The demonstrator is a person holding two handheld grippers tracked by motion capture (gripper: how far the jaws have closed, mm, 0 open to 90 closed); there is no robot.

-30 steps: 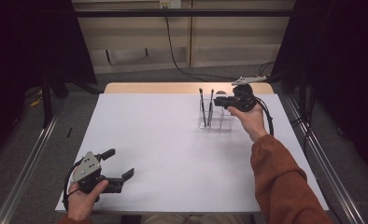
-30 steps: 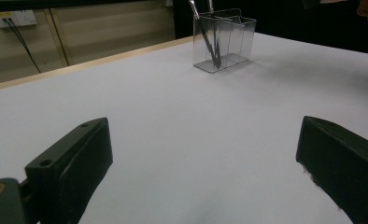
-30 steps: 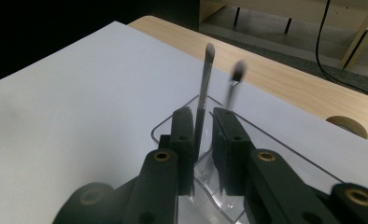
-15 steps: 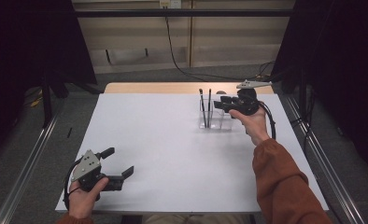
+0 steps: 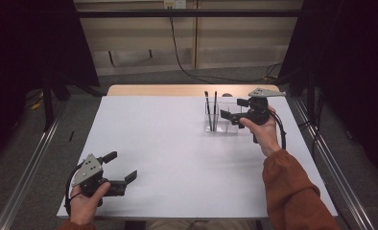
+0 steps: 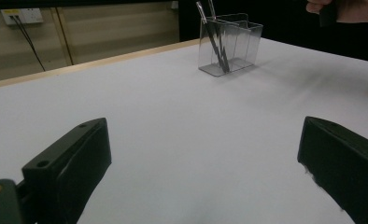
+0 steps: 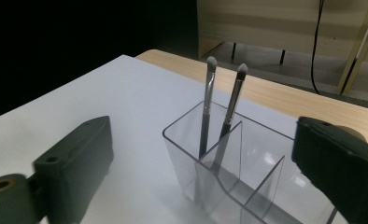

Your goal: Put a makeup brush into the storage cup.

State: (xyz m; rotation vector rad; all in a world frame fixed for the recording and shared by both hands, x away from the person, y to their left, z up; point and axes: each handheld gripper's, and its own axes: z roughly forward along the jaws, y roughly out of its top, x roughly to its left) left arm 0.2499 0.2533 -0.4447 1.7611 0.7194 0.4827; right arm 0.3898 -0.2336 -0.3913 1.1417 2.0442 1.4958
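High view: right gripper (image 5: 229, 114) at upper right of frame, held level just beside the right wall of a clear holder (image 5: 221, 116), jaws spread wide after just opening, nothing between them. Grey three-cornered plate on top of this gripper, cable trailing along the forearm in an orange sleeve (image 5: 297, 191).

Two brushes (image 5: 211, 109) upright in the leftmost compartment of the holder, bristle ends up, leaning slightly.

Right gripper view: black jaws at lower left and lower right of frame, far apart, empty; holder (image 7: 247, 182) at centre between and beyond them, its partitions visible, brushes (image 7: 219, 112) rising from the far compartment toward upper centre. Contact between jaws and holder wall not discernible.

Left gripper (image 5: 122, 167) at lower left of the high view, resting low over the white bench (image 5: 168, 143), jaws wide apart, gripping nothing.

Left gripper view: both jaws at the bottom corners, bare bench between them; holder (image 6: 231, 44) with brushes at upper centre, well apart from this gripper.
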